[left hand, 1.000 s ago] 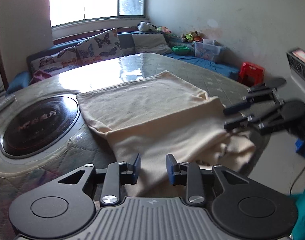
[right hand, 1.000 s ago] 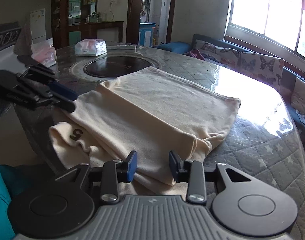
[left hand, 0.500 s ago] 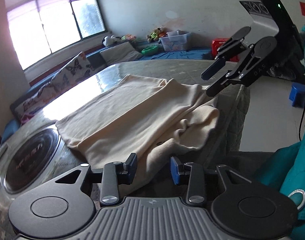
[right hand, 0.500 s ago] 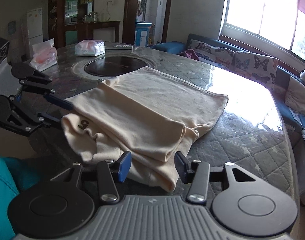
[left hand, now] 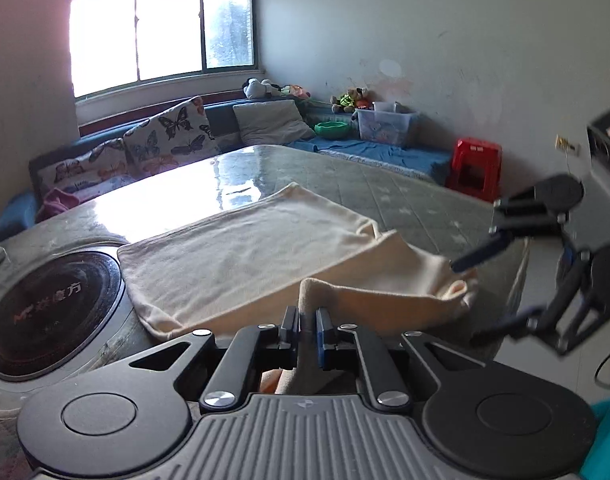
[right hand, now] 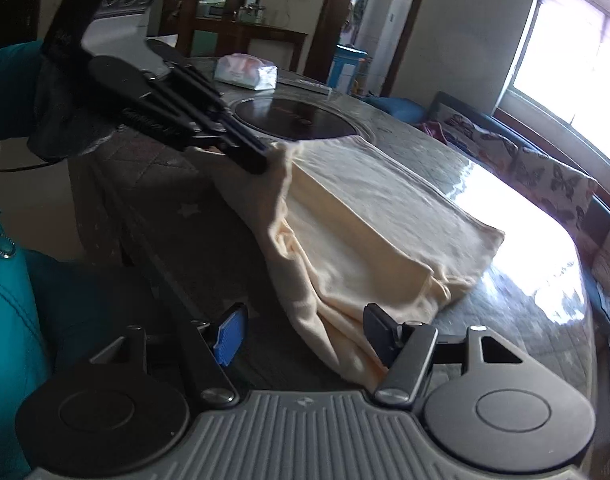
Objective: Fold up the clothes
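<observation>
A cream garment lies folded on the glass-topped table, its near edge bunched at the table's rim. My left gripper is closing, and its pads pinch a raised fold of that near edge. In the right wrist view the left gripper holds the garment by its corner, pulled up off the table. My right gripper is opening, with the garment's hanging lower fold between its fingers but not pressed. In the left wrist view the right gripper gapes at the garment's right end.
A round black hob is set into the table left of the garment. A tissue pack lies beyond it. A sofa with butterfly cushions runs along the far side, with a red stool on the floor. A teal sleeve is close by.
The left gripper has closed on the garment's near edge and raised it. The right gripper's fingers have spread wider and it has rolled, with the garment's end now between them.
</observation>
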`<state>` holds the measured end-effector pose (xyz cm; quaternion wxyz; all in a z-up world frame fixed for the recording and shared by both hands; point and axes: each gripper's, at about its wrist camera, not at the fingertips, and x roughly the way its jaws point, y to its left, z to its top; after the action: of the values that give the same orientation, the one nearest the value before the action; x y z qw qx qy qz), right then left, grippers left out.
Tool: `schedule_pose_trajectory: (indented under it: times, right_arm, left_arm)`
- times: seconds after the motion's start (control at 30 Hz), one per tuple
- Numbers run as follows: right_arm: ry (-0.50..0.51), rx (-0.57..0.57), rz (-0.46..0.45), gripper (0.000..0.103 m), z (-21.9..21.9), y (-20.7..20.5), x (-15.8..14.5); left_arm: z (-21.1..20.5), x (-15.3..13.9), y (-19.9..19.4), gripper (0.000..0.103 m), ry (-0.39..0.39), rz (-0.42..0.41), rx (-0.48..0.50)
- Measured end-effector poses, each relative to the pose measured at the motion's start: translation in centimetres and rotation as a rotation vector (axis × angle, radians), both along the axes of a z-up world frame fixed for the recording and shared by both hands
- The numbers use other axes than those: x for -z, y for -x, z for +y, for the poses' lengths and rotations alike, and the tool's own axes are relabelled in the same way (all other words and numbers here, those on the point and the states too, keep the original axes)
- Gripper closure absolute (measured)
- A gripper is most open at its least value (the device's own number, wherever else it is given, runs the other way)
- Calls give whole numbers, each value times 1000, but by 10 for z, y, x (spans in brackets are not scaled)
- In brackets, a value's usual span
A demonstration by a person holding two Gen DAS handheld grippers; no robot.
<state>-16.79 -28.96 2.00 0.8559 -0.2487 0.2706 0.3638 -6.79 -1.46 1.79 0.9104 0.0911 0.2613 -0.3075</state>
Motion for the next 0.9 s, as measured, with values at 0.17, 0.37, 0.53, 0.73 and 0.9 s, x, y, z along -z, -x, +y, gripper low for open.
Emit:
schedule_pose_trajectory:
  times: [0.17,0.37,0.53,0.73,0.9]
  right_arm:
    - [-31,10,44,57,7,-21,5]
    - [-118,59,149,87,2,-49,0]
    - [-159,74,175,88,-2,-62,-9]
    - [-190,102,179,89,-3,-72,-16]
    - [-215,128,166,91,-4,-67,-15]
  left_arm:
    - [4,4,-14,93,5,33,-8]
    - [17,11,-7,88,23,58,-1]
    - [30,12,20,63,-35,5,20]
    - [34,26,40,59,-136,-49,42]
    - [34,32,40,83,-162,-79,29]
